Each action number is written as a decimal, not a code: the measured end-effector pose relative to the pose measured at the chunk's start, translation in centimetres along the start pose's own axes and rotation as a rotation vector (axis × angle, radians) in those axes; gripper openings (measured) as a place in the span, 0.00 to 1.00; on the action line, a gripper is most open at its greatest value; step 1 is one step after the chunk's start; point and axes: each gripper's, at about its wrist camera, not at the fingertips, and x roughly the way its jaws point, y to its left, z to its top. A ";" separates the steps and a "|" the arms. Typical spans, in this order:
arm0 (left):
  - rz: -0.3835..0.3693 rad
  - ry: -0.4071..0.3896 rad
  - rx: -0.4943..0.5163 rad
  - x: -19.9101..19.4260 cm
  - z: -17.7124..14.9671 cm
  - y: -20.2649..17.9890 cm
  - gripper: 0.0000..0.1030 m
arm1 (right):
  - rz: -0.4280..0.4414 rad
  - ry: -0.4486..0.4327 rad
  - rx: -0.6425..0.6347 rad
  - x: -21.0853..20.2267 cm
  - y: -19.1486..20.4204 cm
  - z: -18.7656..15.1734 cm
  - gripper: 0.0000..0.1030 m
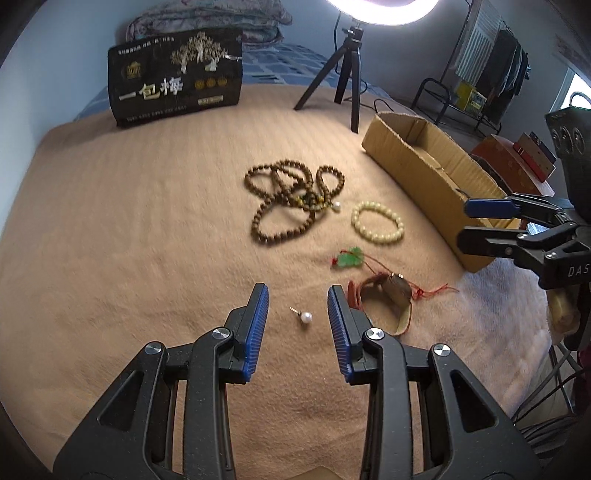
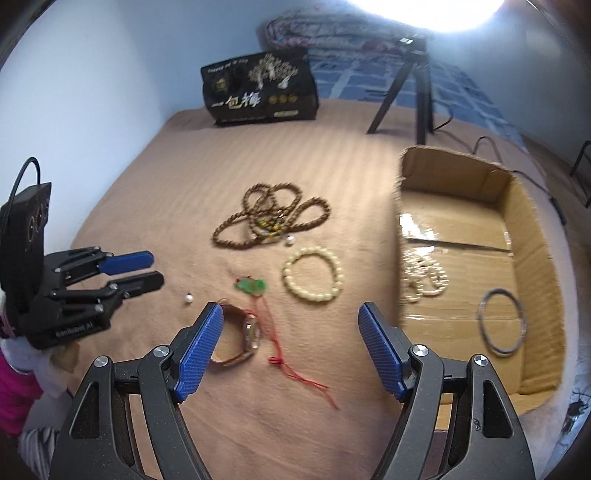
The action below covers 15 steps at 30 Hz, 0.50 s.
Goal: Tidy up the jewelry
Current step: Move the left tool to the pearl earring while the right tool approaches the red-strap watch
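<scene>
jewelry lies scattered on a tan blanket (image 1: 129, 240) spread over a bed. the left tool (image 1: 298, 308) hangs over it with its blue pads spread apart and nothing pinched; a small pearl earring (image 1: 305, 316) sits on the blanket in the gap between the pads, touching neither. just right of that tool lies a watch (image 1: 388, 295) with a brown strap, and a green pendant (image 1: 351, 258) on a red cord (image 1: 436, 290) rests just beyond it. farther off, a cream bead bracelet (image 1: 377, 221) lies beside a tangle of brown wooden beads (image 1: 291, 199), with a second small pearl (image 1: 336, 208) at the tangle's near edge. the right tool (image 2: 291, 325) is spread wide and holds nothing; in its own view the watch (image 2: 243, 336) lies partly behind its left pad, with the red cord (image 2: 295, 373) trailing between the pads. to the right stands an open cardboard box (image 2: 532, 229) that already holds a pale beaded piece (image 2: 424, 277) and a thin metal bangle (image 2: 502, 321). at the far edge of the blanket a black printed bag (image 1: 177, 77) stands upright, and a black tripod (image 1: 349, 81) carries a bright ring light (image 1: 382, 11).
</scene>
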 end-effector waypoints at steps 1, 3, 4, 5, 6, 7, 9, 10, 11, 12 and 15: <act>-0.003 0.005 0.002 0.3 -0.3 0.0 0.32 | 0.010 0.011 0.005 0.4 0.1 -0.1 0.70; -0.009 0.013 0.008 0.7 -0.6 0.0 0.32 | 0.026 0.027 0.018 0.9 0.2 -0.4 0.67; -0.010 0.017 0.011 0.9 -0.8 -0.1 0.32 | 0.033 0.037 0.025 1.3 0.2 -0.7 0.66; -0.013 0.021 0.016 1.1 -0.9 -0.1 0.32 | 0.037 0.044 0.028 1.5 0.3 -0.9 0.65; -0.014 0.024 0.020 1.2 -1.1 -0.1 0.32 | 0.046 0.057 0.032 1.8 0.4 -1.3 0.61; -0.011 0.026 0.024 1.3 -1.2 -0.1 0.32 | 0.052 0.065 0.036 1.9 0.4 -1.6 0.57; -0.017 0.031 0.023 1.6 -1.5 0.0 0.32 | 0.070 0.078 0.044 2.2 0.6 -2.3 0.54; -0.020 0.032 0.023 1.7 -1.6 0.1 0.32 | 0.077 0.082 0.048 2.3 0.6 -2.6 0.53; -0.021 0.034 0.023 1.8 -1.6 0.1 0.32 | 0.087 0.087 0.053 2.4 0.7 -3.2 0.53; -0.023 0.038 0.024 1.9 -1.7 0.2 0.32 | 0.093 0.091 0.055 2.5 0.8 -3.4 0.52; -0.027 0.044 0.031 2.0 -1.9 0.1 0.32 | 0.107 0.116 0.051 3.0 1.2 -4.4 0.45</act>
